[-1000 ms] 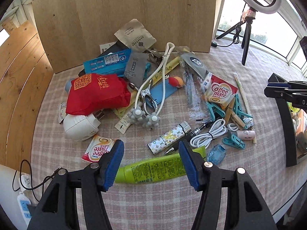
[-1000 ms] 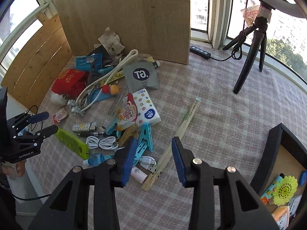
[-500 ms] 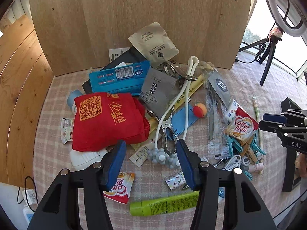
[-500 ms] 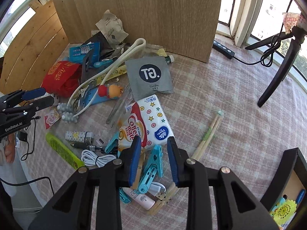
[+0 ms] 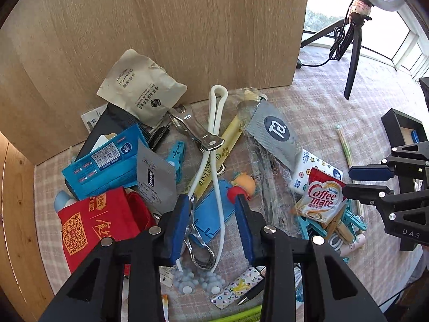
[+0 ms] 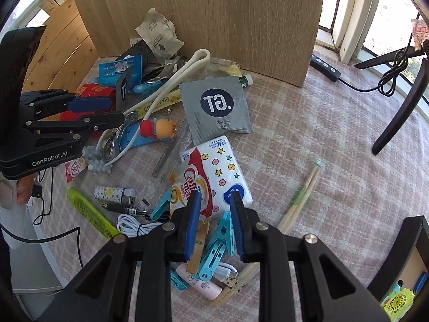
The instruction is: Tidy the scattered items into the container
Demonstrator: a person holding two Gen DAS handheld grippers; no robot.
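Observation:
Scattered items lie in a heap on the checked tablecloth (image 6: 335, 139). My left gripper (image 5: 211, 206) hangs over the heap with its jaws closing. A white cord (image 5: 214, 166), metal scissors (image 5: 199, 252) and a blue tag (image 5: 211, 214) lie between its pads, untouched. My right gripper (image 6: 214, 201) is also closing, above a Coffee mate sachet (image 6: 193, 185), a white tissue pack (image 6: 225, 166) and blue clothespins (image 6: 222, 230); its pads press on nothing. The black container (image 6: 413, 241) stands at the right edge with a few items inside.
A wooden board (image 5: 174, 35) walls off the back and left. A grey GT pouch (image 6: 217, 107), red bag (image 5: 93, 222), green tube (image 6: 88, 212), chopsticks (image 6: 300, 198) and white cable (image 6: 134, 222) lie around. A tripod (image 6: 396, 112) and power strip (image 6: 324, 67) stand at the right.
My left gripper moved from over the green tube towards the back of the heap and narrowed its jaws. My right gripper slid forward over the sachet and clothespins, jaws narrowing.

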